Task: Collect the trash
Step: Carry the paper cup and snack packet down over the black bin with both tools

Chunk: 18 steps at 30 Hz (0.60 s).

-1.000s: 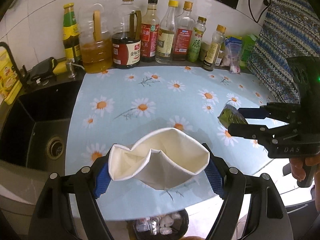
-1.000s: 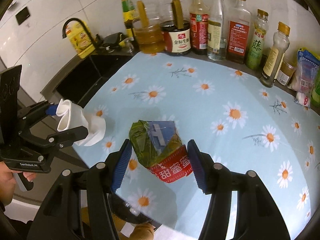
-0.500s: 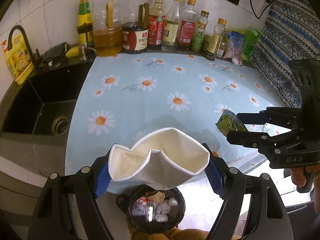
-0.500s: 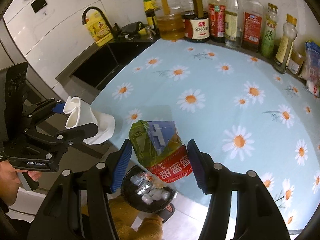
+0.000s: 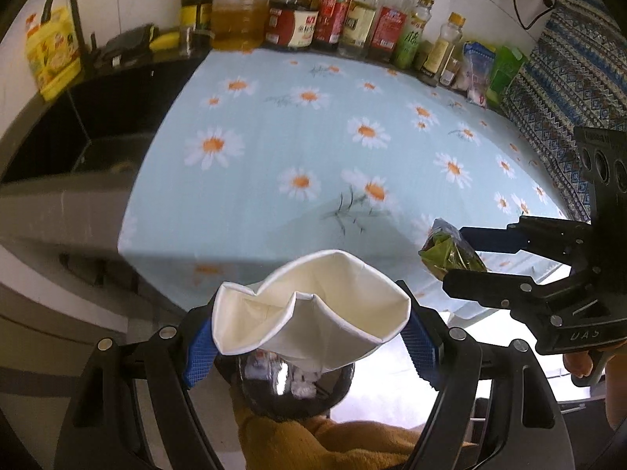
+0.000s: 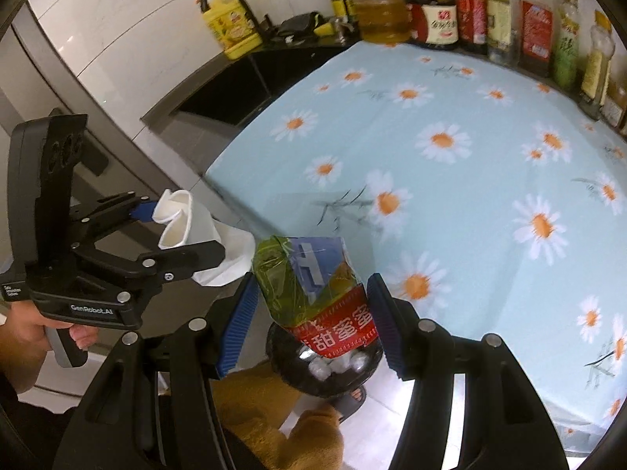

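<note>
- On the left, our left gripper point(image 5: 311, 346) is clamped on a crushed white paper cup point(image 5: 313, 309), its blue pads pressing the squashed rim from both sides; the right wrist view shows the same cup point(image 6: 184, 227) pinched in that gripper point(image 6: 172, 231).
- A second ago this cup hung over the daisy tablecloth point(image 5: 274, 137); now we have carried it out past the table's near edge, and it sits directly above the black trash bin point(image 5: 290, 387) on the floor.
- The bin, only a sliver at the bottom edge a second ago, now shows its rim and the white crumpled waste inside, partly hidden behind the cup.
- In the middle, the sink point(image 5: 78, 125) and the row of oil and sauce bottles point(image 5: 313, 19) along the wall look farther away than before.
- On the right, our right gripper point(image 6: 313, 313) is closed on a crumpled green and red snack wrapper point(image 6: 313, 290), held at its sides; the left wrist view catches the wrapper point(image 5: 450, 254) between those black fingers.
- The wrapper, earlier over the cloth, now hangs over the bin point(image 6: 325, 368), whose white contents show just beneath the red printed band.
- Both pieces of trash are gripped and off the table, side by side above the bin.
</note>
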Tool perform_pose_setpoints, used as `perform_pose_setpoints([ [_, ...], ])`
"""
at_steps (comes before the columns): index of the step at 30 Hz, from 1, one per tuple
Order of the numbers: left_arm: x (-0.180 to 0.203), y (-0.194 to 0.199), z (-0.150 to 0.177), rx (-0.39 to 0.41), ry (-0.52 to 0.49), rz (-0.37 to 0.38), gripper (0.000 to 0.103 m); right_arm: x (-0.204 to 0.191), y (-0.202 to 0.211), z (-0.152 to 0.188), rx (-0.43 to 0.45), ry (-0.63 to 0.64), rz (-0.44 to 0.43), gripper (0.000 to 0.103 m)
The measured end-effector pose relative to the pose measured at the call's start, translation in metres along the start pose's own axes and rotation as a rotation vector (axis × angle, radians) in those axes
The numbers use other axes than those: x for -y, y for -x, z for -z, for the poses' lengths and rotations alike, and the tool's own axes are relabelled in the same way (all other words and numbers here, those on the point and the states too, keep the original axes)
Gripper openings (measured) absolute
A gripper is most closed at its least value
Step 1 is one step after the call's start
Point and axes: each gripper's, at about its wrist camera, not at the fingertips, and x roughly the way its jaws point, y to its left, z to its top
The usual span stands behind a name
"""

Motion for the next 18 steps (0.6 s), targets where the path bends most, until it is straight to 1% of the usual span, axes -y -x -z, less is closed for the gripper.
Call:
perform_pose_setpoints([
  [7,-0.019,-0.019,0.031,-0.077,0.064,0.016,0.077,-0.016,-0.024,0.021,-0.049,0.022,-0.038,0.058],
  [11,-0.033,-0.031,0.047,-0.116,0.099,0.017,0.077,-0.022,-0.039,0.033,-0.088,0.033,-0.042,0.058],
  [18,-0.049,-0.056,0.069,-0.200,0.155,0.031,0.077,-0.019,-0.069,0.055,-0.152,-0.013,-0.049,0.058],
])
